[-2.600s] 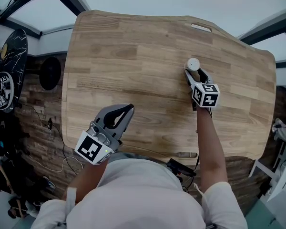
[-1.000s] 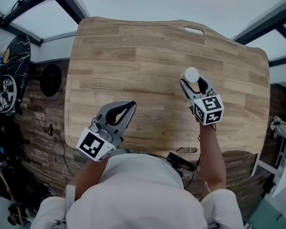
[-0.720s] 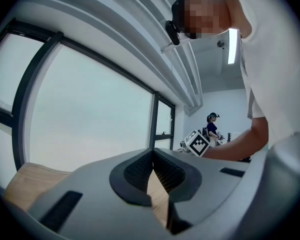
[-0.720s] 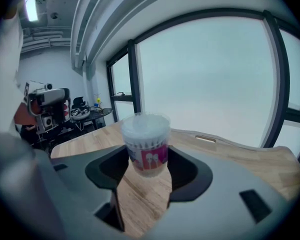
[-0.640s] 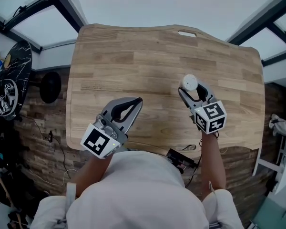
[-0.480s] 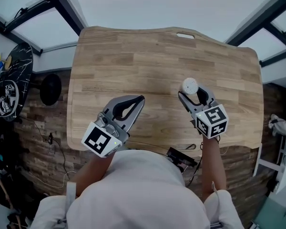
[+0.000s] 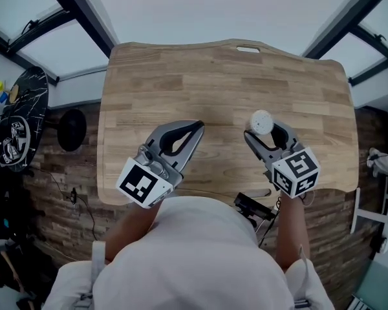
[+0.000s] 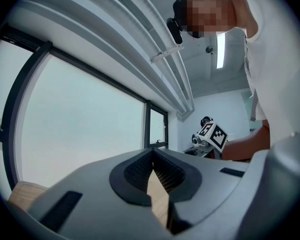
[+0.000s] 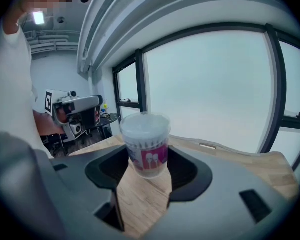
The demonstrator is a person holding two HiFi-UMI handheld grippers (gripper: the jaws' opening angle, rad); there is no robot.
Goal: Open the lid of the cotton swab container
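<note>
Your right tool grips the swab container at the bench's front-right. Left tool clenched, empty. Container's prob. light, thin, slick plastic: pinch lid rim w/ left, don't crush.

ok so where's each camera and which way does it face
Head view: on the person's head, facing down at the table; shows both arms, left tool, right tool.
Left gripper view: on the left tool, along its shut jaws toward windows; shows the person's torso.
Right gripper view: on the right tool, at the cotton swab container it grips.
Shared: head and right gripper views show that container.
</note>
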